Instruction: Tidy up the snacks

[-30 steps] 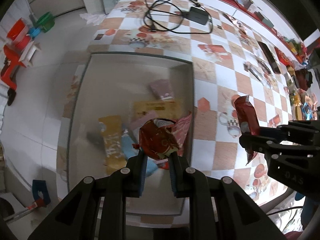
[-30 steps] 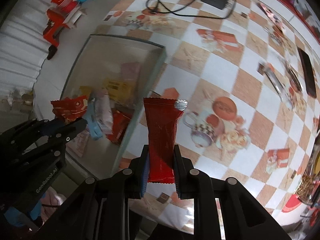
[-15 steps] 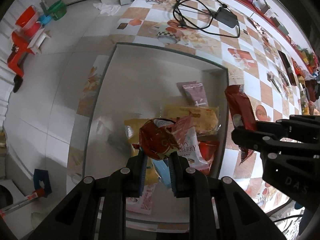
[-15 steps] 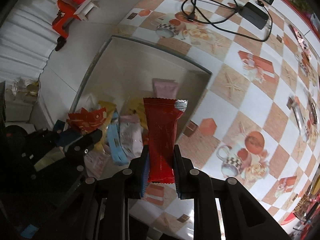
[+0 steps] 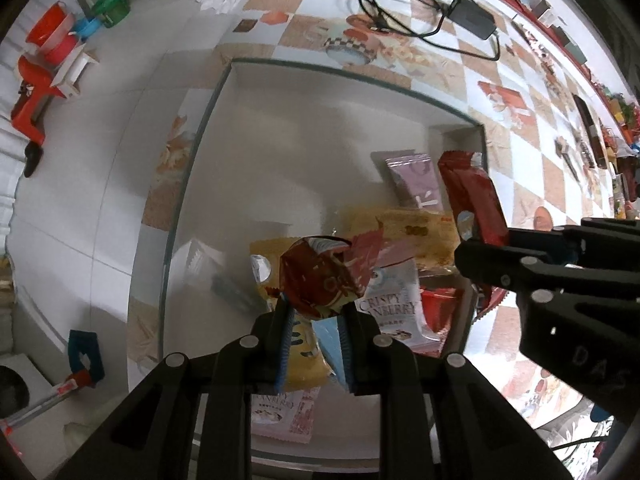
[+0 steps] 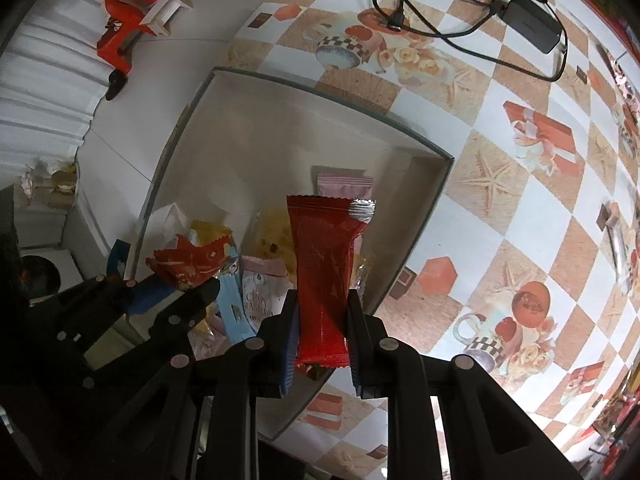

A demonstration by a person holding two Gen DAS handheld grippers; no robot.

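Observation:
A shallow box (image 5: 348, 72) with a white floor stands at the table's left edge and holds several snack packets: a pink one (image 5: 414, 184), a yellow one (image 5: 400, 228), a white cranberry one (image 5: 394, 308). My left gripper (image 5: 314, 304) points down over these packets. Its jaws are opening, with a crumpled red snack packet (image 5: 324, 276) still pinched between the pads. My right gripper (image 6: 322, 300) is shut on a long red bar wrapper (image 6: 324, 256) that hangs above the box's (image 6: 320, 92) right part. In the right wrist view the left gripper (image 6: 176, 286) and its packet (image 6: 188, 260) are at the left.
The checked tablecloth (image 6: 520, 208) spreads out to the right of the box. A black power adapter (image 5: 472, 16) with a looped cable lies at the far side. Red and green toys (image 5: 32, 80) lie on the floor to the left, below the table edge.
Both grippers moved left and down over the box with their packets. The red bar went from above the tablecloth to above the box's right part.

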